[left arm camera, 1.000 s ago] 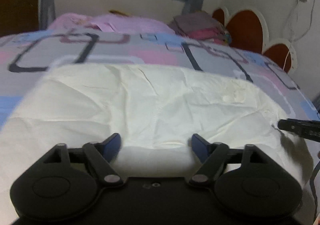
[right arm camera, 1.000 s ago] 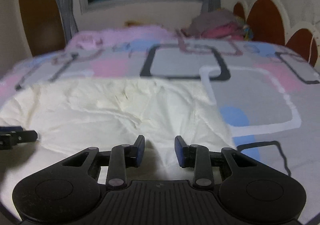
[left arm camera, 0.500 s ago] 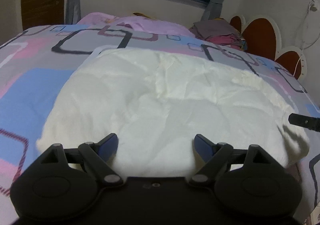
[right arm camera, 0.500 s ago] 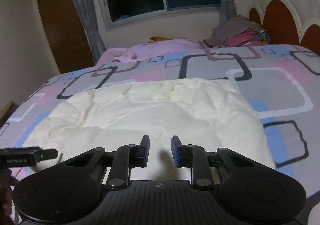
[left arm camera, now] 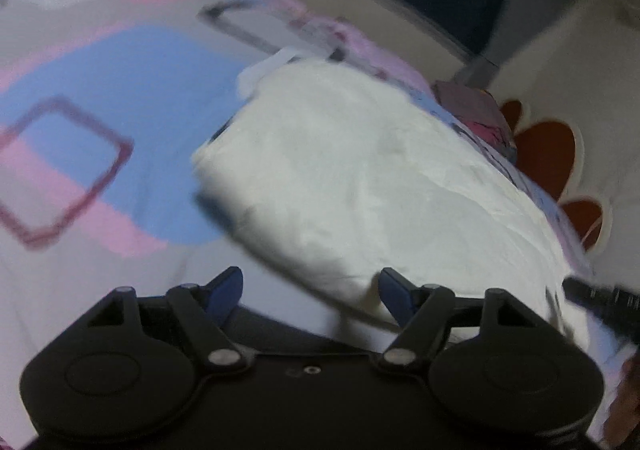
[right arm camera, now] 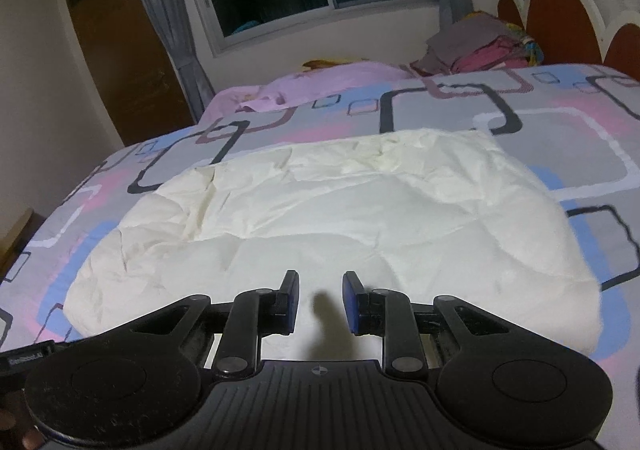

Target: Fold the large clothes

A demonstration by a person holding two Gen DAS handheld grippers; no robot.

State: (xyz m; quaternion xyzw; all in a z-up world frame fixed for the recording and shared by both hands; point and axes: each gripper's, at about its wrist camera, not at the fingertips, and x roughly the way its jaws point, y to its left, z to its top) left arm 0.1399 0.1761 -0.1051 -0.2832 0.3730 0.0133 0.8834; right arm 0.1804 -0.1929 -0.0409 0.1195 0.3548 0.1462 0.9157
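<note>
We judge the folding only partly done: the cream-white garment (right arm camera: 340,210) lies on the patterned bedspread (right arm camera: 560,122) as a broad, wrinkled, roughly rectangular slab, apparently folded at least once but not yet compact. Our left gripper (left arm camera: 310,288) is spread wide and our right gripper (right arm camera: 320,300) is parted by a narrow gap. Both hold nothing, poised above the near edge.

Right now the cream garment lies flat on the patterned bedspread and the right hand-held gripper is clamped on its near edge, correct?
Not quite. The right hand-held gripper is open, holding nothing, as the right wrist view shows. The cream garment does lie on the patterned bedspread.
</note>
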